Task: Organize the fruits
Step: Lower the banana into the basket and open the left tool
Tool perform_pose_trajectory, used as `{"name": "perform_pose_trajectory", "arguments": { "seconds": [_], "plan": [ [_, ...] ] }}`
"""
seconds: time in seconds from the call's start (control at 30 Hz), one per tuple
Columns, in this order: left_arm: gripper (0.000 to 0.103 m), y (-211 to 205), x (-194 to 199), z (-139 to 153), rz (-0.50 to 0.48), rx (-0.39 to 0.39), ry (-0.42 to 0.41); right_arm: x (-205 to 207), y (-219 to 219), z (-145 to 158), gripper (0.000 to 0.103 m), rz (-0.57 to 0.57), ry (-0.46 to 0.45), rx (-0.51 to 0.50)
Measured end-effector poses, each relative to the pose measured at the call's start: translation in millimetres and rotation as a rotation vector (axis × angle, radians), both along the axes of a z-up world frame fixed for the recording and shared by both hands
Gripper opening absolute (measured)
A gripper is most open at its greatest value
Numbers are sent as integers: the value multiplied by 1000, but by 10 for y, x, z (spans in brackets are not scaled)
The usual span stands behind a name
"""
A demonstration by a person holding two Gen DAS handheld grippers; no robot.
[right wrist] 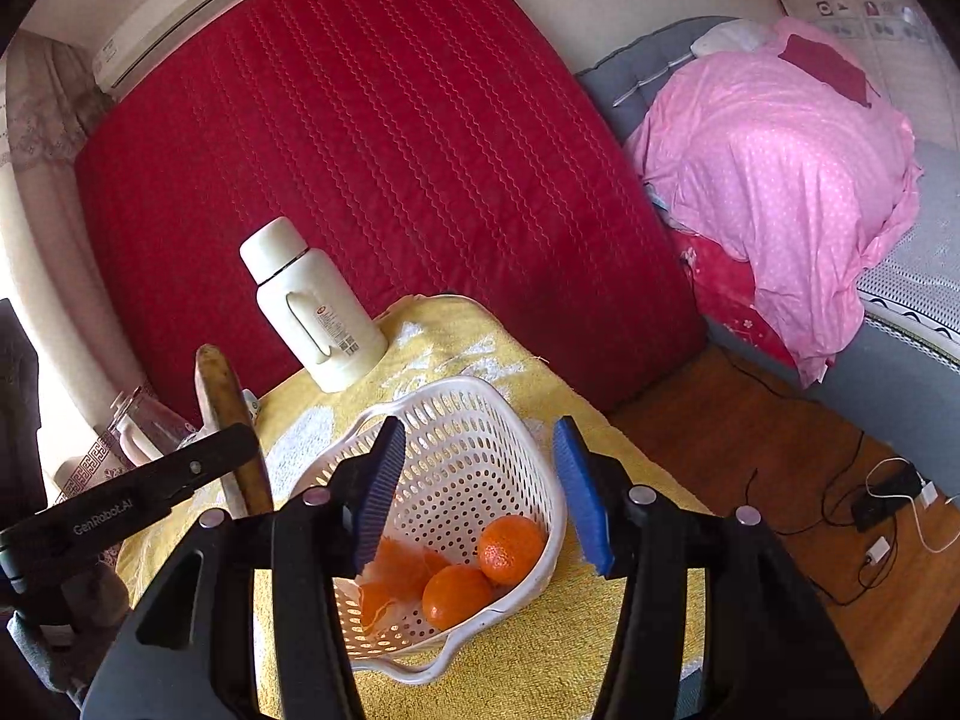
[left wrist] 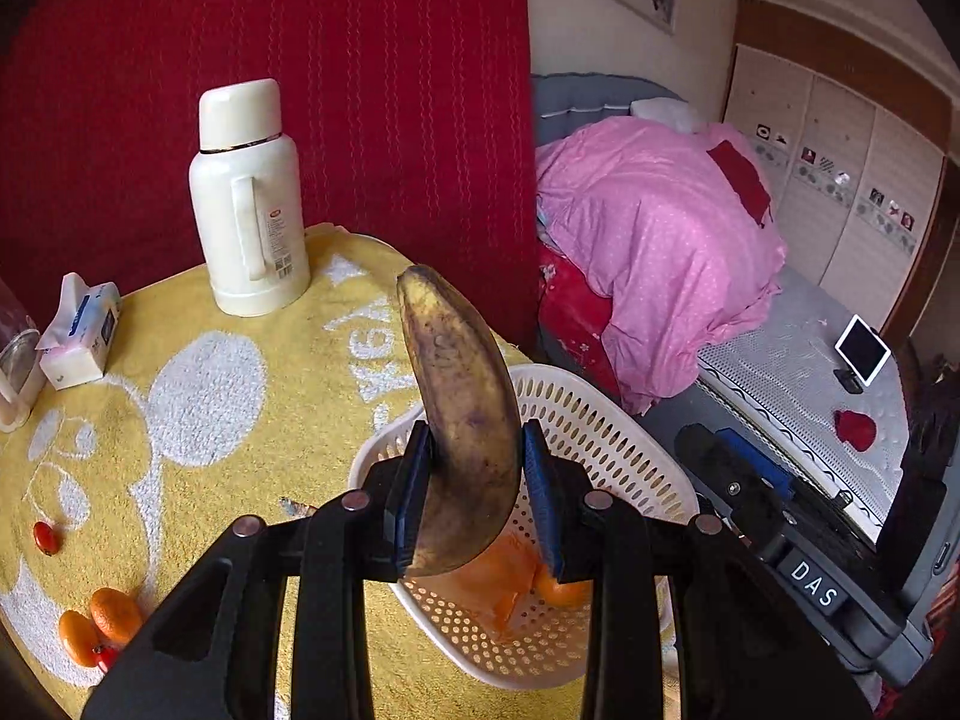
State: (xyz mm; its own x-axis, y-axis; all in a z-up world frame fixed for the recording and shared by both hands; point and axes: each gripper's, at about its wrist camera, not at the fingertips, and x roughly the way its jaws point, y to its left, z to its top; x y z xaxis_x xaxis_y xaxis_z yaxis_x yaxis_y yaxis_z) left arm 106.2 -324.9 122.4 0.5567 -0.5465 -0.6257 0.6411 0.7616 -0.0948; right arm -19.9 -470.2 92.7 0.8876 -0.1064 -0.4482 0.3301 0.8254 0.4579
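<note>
While left gripper (left wrist: pixel 474 480) clamps the banana (left wrist: pixel 462 420), only right view shows right gripper (right wrist: pixel 480 492) apart

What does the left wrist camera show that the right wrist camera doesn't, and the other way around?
Only the left wrist view: loose oranges and a small tomato on the towel, a tissue pack, and the left gripper shut on the banana.

Only the right wrist view: two oranges lying clear in the basket, the right gripper open over it, and an air conditioner.

Both: basket, thermos, yellow towel.
</note>
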Motion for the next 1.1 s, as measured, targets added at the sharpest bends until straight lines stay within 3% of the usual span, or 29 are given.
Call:
{"name": "perform_pose_trajectory", "arguments": {
  "seconds": [0.23,0.27,0.33,0.57,0.7,0.9,1.0,1.1],
  "plan": [
    [35,-217,70,-77,-20,6,-32,-12,-58,-26,53,-19,-1,14],
    [47,-211,74,-71,-21,-3,-31,-10,-60,-31,53,-19,1,15],
    [56,-177,82,-69,-29,-22,-20,-3,-65,-38,53,-20,4,17],
    [59,-31,175,-125,46,-13,0,0,-62,-36,53,-19,2,18],
    [66,33,191,-122,87,8,-18,3,-50,-37,53,-18,2,16],
    [67,-21,133,-269,141,161,-119,6,-59,-48,54,-17,5,26],
    [68,-26,109,-367,161,229,-167,-7,-69,-50,60,-20,-1,30],
    [69,-68,91,-451,206,331,-296,8,-47,-54,60,-14,2,30]
  ]
}}
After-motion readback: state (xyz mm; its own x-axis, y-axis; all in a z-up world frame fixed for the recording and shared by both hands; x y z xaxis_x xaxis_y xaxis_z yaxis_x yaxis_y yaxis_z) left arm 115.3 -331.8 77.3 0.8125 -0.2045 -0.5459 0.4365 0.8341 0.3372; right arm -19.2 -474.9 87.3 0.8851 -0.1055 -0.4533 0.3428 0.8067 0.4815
